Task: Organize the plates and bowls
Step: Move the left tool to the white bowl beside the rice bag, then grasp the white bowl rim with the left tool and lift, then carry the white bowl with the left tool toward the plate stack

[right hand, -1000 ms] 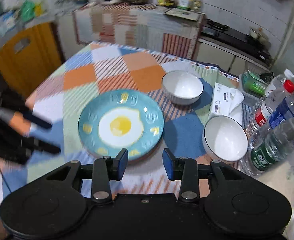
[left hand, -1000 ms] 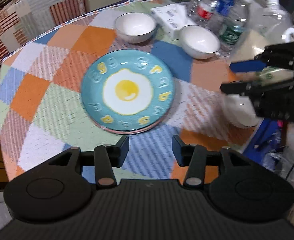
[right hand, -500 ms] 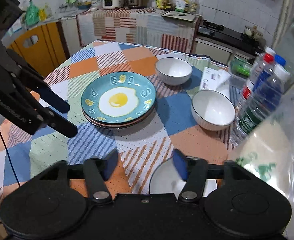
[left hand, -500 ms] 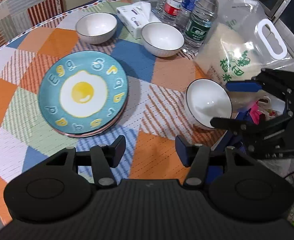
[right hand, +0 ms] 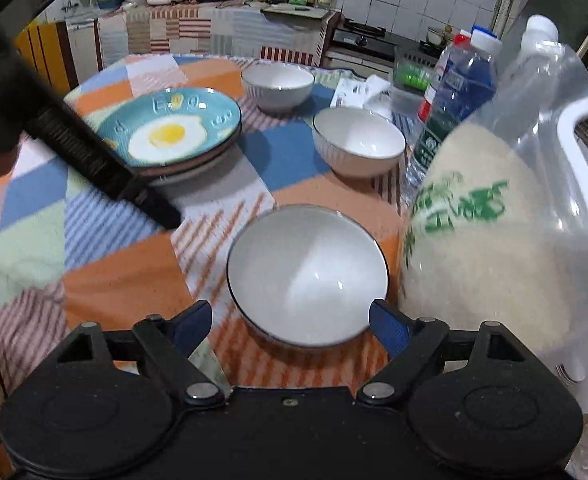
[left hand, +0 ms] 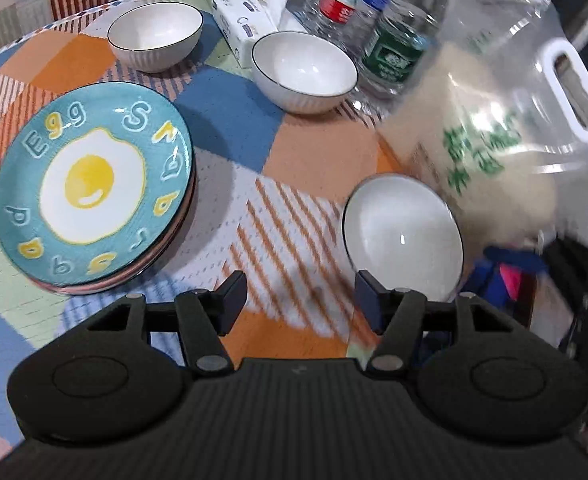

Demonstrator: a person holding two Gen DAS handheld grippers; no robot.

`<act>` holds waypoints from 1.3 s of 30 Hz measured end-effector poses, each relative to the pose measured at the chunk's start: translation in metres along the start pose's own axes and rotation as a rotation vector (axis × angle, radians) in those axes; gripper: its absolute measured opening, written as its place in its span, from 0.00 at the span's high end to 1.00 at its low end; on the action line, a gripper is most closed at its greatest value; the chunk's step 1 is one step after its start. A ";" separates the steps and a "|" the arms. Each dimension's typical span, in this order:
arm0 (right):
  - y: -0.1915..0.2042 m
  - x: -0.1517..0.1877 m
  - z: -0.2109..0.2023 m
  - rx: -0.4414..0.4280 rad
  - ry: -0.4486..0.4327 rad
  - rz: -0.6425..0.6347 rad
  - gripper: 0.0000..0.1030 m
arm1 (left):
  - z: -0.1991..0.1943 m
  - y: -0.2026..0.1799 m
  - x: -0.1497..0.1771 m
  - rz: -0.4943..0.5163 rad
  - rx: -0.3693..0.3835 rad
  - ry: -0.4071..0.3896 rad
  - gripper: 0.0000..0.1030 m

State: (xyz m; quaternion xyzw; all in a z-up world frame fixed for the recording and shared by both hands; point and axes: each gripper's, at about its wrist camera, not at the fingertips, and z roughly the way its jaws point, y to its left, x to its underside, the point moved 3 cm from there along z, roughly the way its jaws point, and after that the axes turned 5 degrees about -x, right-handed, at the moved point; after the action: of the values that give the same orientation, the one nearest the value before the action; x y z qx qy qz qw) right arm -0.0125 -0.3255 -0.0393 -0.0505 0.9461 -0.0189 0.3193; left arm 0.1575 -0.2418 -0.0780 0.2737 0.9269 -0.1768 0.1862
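Fingers of the right gripper (right hand: 290,326) are spread wide on either side of the nearest white bowl (right hand: 308,276), which sits upright on the patchwork tablecloth (right hand: 126,276); whether the blue pads touch its rim cannot be told. The left gripper (left hand: 300,300) hangs wide apart over the cloth with nothing between its fingers, that same bowl (left hand: 402,236) just to its right. A clear handled bag of rice (right hand: 506,240) stands just beside the bowl.

Three white bowls are on the table in all. The second bowl (left hand: 304,70) stands farther back near the water bottles (left hand: 394,48), and the third bowl (left hand: 156,38) lies beyond it toward the far edge, with a tissue pack (left hand: 250,14) between the two. At least three bottles can be counted. One stack of plates (left hand: 94,188) rests left of centre, well apart from the nearest bowl, its top plate blue with a fried-egg picture; how many plates lie under it cannot be counted.
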 end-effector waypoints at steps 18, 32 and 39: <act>-0.015 0.014 0.076 -0.053 0.101 0.091 0.10 | 0.060 -0.035 0.007 0.125 0.076 0.033 0.79; 0.012 0.003 0.071 -0.069 0.019 -0.016 0.14 | 0.027 -0.004 0.022 0.072 0.036 0.072 0.80; 0.043 -0.016 0.066 -0.121 -0.007 -0.062 0.14 | -0.003 0.025 0.034 0.034 -0.009 0.090 0.80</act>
State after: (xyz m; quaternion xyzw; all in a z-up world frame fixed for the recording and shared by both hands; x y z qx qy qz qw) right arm 0.0361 -0.2817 -0.0852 -0.0989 0.9425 0.0285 0.3180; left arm 0.1447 -0.2062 -0.0956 0.2962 0.9303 -0.1571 0.1487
